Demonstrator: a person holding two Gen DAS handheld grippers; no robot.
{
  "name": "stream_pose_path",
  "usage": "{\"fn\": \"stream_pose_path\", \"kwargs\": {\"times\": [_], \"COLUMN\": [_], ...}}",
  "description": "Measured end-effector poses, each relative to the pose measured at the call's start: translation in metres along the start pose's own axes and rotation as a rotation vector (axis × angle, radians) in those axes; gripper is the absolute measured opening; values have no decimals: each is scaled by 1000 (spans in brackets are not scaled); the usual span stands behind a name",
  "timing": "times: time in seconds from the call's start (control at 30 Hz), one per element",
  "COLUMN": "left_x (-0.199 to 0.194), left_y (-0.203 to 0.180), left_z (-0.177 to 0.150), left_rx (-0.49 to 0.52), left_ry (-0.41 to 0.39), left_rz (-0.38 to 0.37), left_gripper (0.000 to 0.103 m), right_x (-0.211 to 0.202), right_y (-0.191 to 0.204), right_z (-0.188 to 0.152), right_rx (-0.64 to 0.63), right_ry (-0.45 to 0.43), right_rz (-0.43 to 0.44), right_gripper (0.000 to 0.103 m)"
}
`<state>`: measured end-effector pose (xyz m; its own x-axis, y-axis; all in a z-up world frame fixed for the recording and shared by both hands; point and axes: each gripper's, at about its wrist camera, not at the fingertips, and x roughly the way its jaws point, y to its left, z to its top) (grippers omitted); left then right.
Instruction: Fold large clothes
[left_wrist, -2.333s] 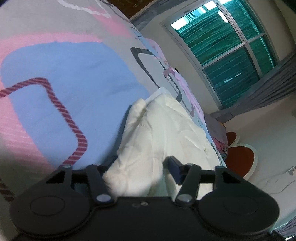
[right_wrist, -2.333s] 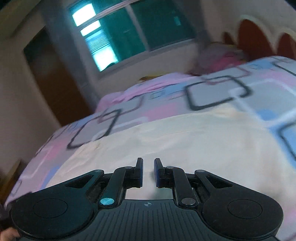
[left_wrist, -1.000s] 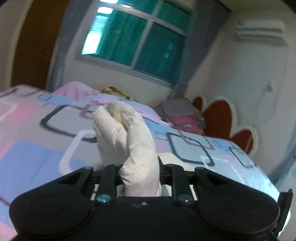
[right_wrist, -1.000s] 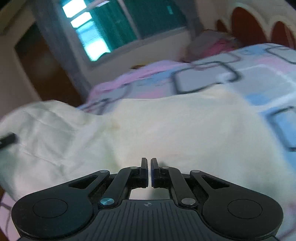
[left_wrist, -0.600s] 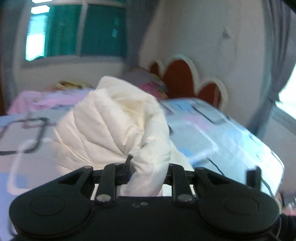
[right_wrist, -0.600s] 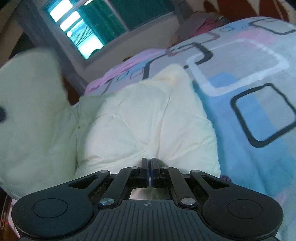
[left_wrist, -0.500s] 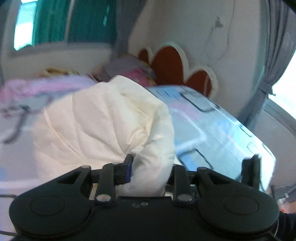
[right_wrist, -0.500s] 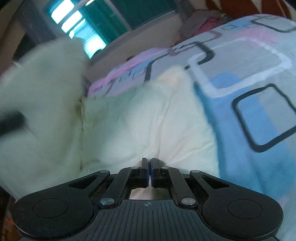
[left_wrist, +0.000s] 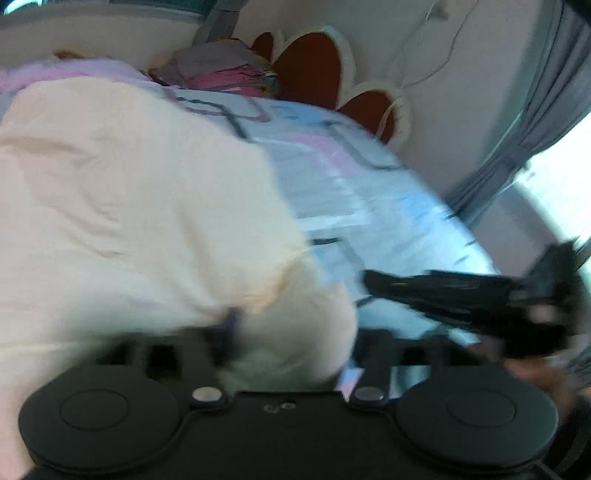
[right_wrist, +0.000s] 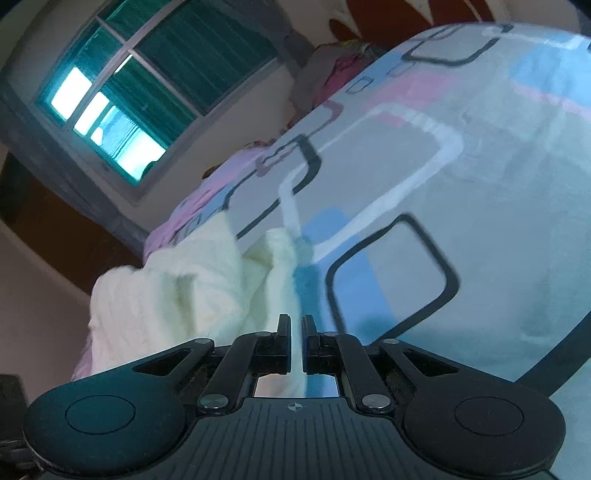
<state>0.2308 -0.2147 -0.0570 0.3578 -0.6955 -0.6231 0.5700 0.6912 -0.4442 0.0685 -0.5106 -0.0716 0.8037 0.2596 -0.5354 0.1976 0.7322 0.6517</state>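
Note:
A cream quilted garment (left_wrist: 129, 206) lies bunched on the patterned bedspread (left_wrist: 351, 192). My left gripper (left_wrist: 291, 332) is shut on a thick fold of the garment, which bulges between its fingers; the view is blurred. My right gripper (right_wrist: 294, 332) is nearly closed on a thin edge of the same garment (right_wrist: 184, 291), which trails left and away from it over the bedspread (right_wrist: 461, 184). The right gripper also shows in the left wrist view (left_wrist: 461, 299) as a dark blurred shape at the right.
A red scalloped headboard (left_wrist: 314, 70) and a pile of pink and grey clothes (left_wrist: 221, 66) stand at the bed's far end. A window with green blinds (right_wrist: 147, 81) is beyond the bed. Grey curtains (left_wrist: 535, 122) hang at the right.
My left gripper has swung right and down, carrying its fold of the garment over towards my right gripper. The right gripper has tilted, and the garment now lies bunched to its left.

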Motion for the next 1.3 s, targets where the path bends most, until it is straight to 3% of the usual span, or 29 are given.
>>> {"fn": "stream_pose_path", "kwargs": {"times": [0.03, 0.07, 0.1, 0.17, 0.23, 0.33, 0.43, 0.5, 0.53, 0.63, 0.67, 0.7, 0.73, 0.8, 0.93, 1.03, 1.2, 1.3], "left_x": [-11, -21, -32, -61, -91, -118, -120, -113, -105, -89, -82, -75, -72, -66, -44, -22, 19, 30], "left_y": [-4, -5, -6, 4, 29, 77, 134, 157, 164, 176, 176, 173, 173, 166, 145, 129, 125, 132], "left_z": [0, -1, 0, 4, 8, 17, 20, 22, 25, 31, 34, 37, 39, 45, 59, 64, 64, 62], "left_rx": [-31, -54, -73, -124, -181, -207, -299, -317, -320, -321, -312, -300, -289, -251, -114, -3, 71, 40], "left_ry": [-27, -54, -69, -118, -207, -327, -364, -349, -331, -295, -283, -277, -271, -262, -209, -155, -60, -28], "left_rz": [-51, -87, -112, -140, -143, 29, 107, 128, 121, 79, 80, 75, 64, 33, 43, 81, 134, 138], "left_gripper": [98, 95, 91, 70, 64, 62, 52, 45, 34, 33, 33, 32, 30, 30, 30, 30, 30, 31], "right_x": [1, -6, -10, -14, -14, -1, 20, 40, 51, 76, 83, 90, 94, 90, 76, 89, 123, 126], "right_y": [2, 5, 9, 23, 38, 66, 94, 111, 118, 133, 135, 135, 134, 135, 131, 114, 79, 67], "right_z": [4, 6, 11, 17, 21, 29, 34, 38, 40, 43, 42, 41, 38, 35, 20, 9, -7, -7], "right_rx": [2, -7, -25, -60, -90, -144, -208, -260, -267, -278, -274, -265, -269, -305, -375, -364, -286, -241], "right_ry": [-16, -62, -76, -70, -61, -43, 5, 46, 75, 170, 204, 228, 242, 214, 148, 156, 205, 212], "right_rz": [3, 30, 63, 111, 175, 250, 287, 286, 290, 311, 327, 327, 312, 302, 188, 113, 89, 93], "right_gripper": [82, 91, 90, 86, 79, 79, 79, 79, 79, 74, 64, 34, 17, 10, 9, 9, 8, 8]}}
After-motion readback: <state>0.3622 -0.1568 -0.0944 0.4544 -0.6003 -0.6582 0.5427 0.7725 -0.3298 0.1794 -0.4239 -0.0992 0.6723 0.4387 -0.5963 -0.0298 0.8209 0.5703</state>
